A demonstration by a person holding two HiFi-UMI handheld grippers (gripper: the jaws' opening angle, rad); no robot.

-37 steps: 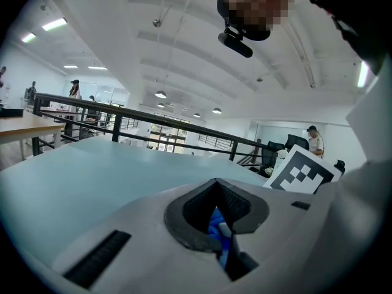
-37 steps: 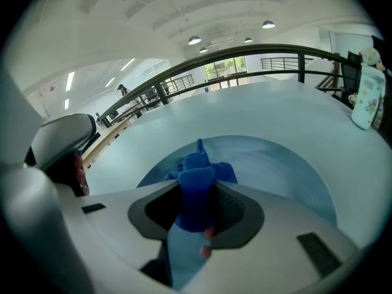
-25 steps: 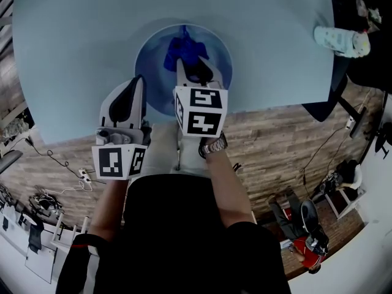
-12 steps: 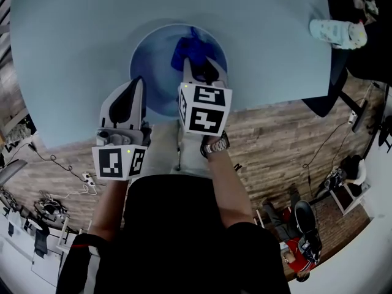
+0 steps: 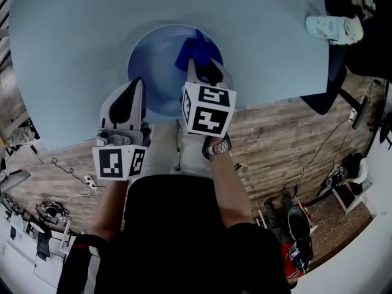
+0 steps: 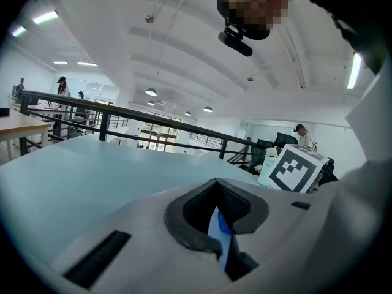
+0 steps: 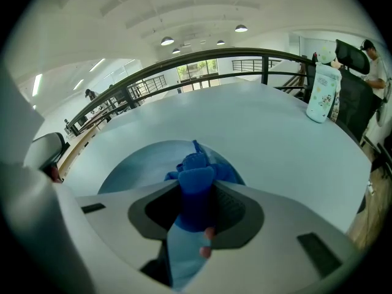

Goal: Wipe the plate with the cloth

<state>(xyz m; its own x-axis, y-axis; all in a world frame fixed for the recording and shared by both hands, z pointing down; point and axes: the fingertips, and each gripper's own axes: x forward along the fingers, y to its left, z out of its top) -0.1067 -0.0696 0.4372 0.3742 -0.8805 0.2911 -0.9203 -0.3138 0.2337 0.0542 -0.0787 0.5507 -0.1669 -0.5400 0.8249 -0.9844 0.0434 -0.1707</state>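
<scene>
A round blue plate (image 5: pixel 153 60) lies near the front edge of the pale blue table (image 5: pixel 73 35). My left gripper (image 5: pixel 135 83) is shut on the plate's near rim, and a thin blue-white edge of the plate (image 6: pixel 218 236) shows between its jaws (image 6: pixel 220 225). My right gripper (image 5: pixel 201 65) is shut on a crumpled dark blue cloth (image 5: pixel 193 49) and holds it over the plate's right part. In the right gripper view the cloth (image 7: pixel 196 185) bulges out past the gripper (image 7: pixel 196 208), above the plate (image 7: pixel 138 164).
A white patterned bottle (image 5: pixel 331 28) lies at the table's far right corner and is seen upright in the right gripper view (image 7: pixel 322 92). A black railing (image 7: pixel 184 63) runs behind the table. Wooden floor and cables lie below the table's front edge (image 5: pixel 275 112).
My right gripper has carried the cloth from the plate's middle toward its right side. The left gripper has stayed on the rim.
</scene>
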